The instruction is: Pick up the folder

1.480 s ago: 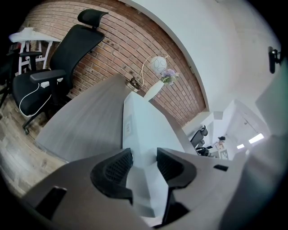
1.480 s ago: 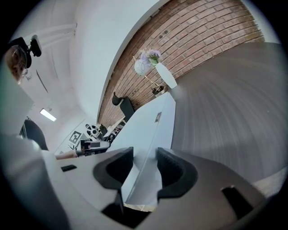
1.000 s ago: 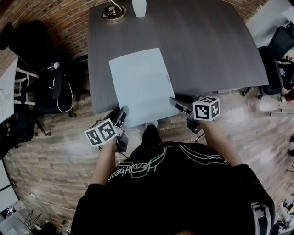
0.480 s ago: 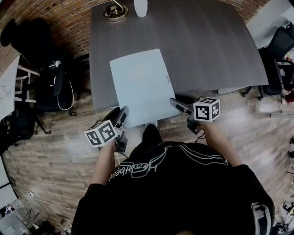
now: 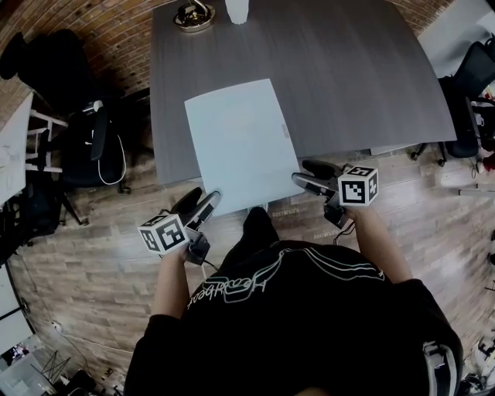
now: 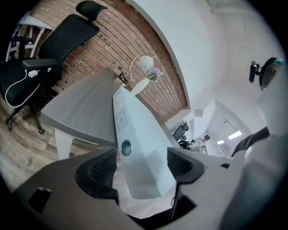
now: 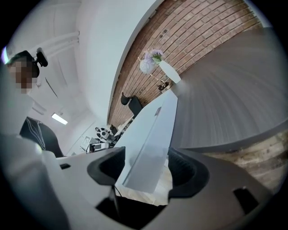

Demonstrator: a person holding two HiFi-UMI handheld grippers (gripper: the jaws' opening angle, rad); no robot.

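A pale blue folder (image 5: 240,143) lies flat on the dark grey table (image 5: 371,77), its near end hanging over the front edge. My left gripper (image 5: 199,204) sits at the folder's near left corner. In the left gripper view the folder (image 6: 139,148) runs between the jaws, which have just been opening and do not press on it. My right gripper (image 5: 305,176) is at the near right edge. In the right gripper view the folder (image 7: 150,134) also lies between jaws that have just been opening, apart from the pads.
A white vase (image 5: 237,9) and a brass-coloured stand (image 5: 192,15) are at the table's far edge. Black office chairs stand to the left (image 5: 85,147) and right (image 5: 472,85). The floor is wood plank, and a brick wall lies beyond the table.
Both grippers' jaws have spread wider. The left gripper has slid a little down-left, away from the folder's corner. The folder has stayed where it lay.
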